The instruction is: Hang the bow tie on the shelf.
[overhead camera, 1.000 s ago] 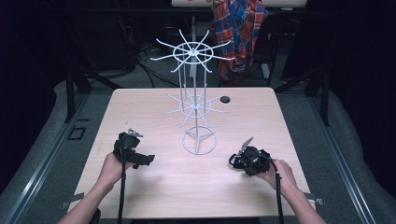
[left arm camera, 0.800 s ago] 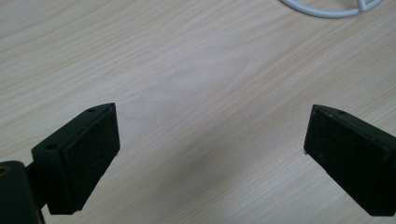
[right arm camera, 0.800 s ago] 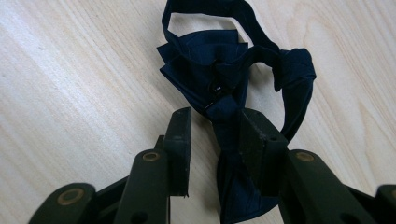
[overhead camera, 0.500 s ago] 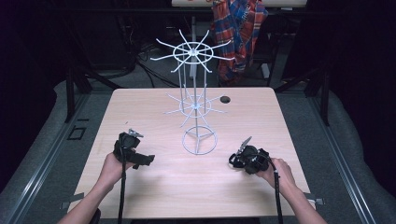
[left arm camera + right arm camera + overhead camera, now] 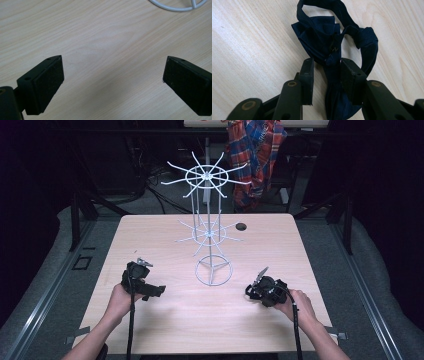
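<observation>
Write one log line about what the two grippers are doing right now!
left gripper: open, above bare table | right gripper: jaws around dark blue bow tie lying on table | white wire rack: mid-table, nothing hanging

I found no readable text, label, brand, number or sign anywhere: none on the wooden surface (image 5: 165, 240), the white wire rack (image 5: 207, 232) or the navy bow tie (image 5: 329, 42).

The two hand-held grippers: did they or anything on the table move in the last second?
Nothing visibly changed. Both grippers rest where they were beside the white wire rack: the left gripper open over bare table, the right gripper with its jaws around a dark blue fabric bow.
</observation>
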A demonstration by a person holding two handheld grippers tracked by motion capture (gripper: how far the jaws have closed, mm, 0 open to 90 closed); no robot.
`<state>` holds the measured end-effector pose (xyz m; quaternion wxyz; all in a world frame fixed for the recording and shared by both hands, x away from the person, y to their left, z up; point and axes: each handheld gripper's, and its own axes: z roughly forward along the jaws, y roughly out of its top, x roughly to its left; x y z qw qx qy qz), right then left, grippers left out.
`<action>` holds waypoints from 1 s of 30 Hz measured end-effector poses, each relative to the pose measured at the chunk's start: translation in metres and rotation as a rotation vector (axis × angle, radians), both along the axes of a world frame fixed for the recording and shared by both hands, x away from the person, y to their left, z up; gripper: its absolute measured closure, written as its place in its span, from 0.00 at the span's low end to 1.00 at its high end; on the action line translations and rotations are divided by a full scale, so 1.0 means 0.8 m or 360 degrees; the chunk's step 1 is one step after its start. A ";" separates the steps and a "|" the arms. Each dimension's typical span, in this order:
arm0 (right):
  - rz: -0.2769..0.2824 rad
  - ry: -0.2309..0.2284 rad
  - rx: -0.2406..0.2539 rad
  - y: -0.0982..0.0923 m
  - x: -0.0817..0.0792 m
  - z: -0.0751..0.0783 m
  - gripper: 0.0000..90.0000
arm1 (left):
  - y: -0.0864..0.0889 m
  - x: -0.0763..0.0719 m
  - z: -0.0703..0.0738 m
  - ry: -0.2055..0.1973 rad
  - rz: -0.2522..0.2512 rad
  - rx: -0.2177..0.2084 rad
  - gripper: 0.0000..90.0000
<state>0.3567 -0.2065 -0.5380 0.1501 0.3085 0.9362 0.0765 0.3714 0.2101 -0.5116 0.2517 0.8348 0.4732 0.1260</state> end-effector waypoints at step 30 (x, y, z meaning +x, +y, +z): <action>-0.0109 -0.0001 0.0026 -0.005 0.011 -0.002 0.80 | -0.001 0.000 -0.001 0.0004 -0.0010 0.0007 0.04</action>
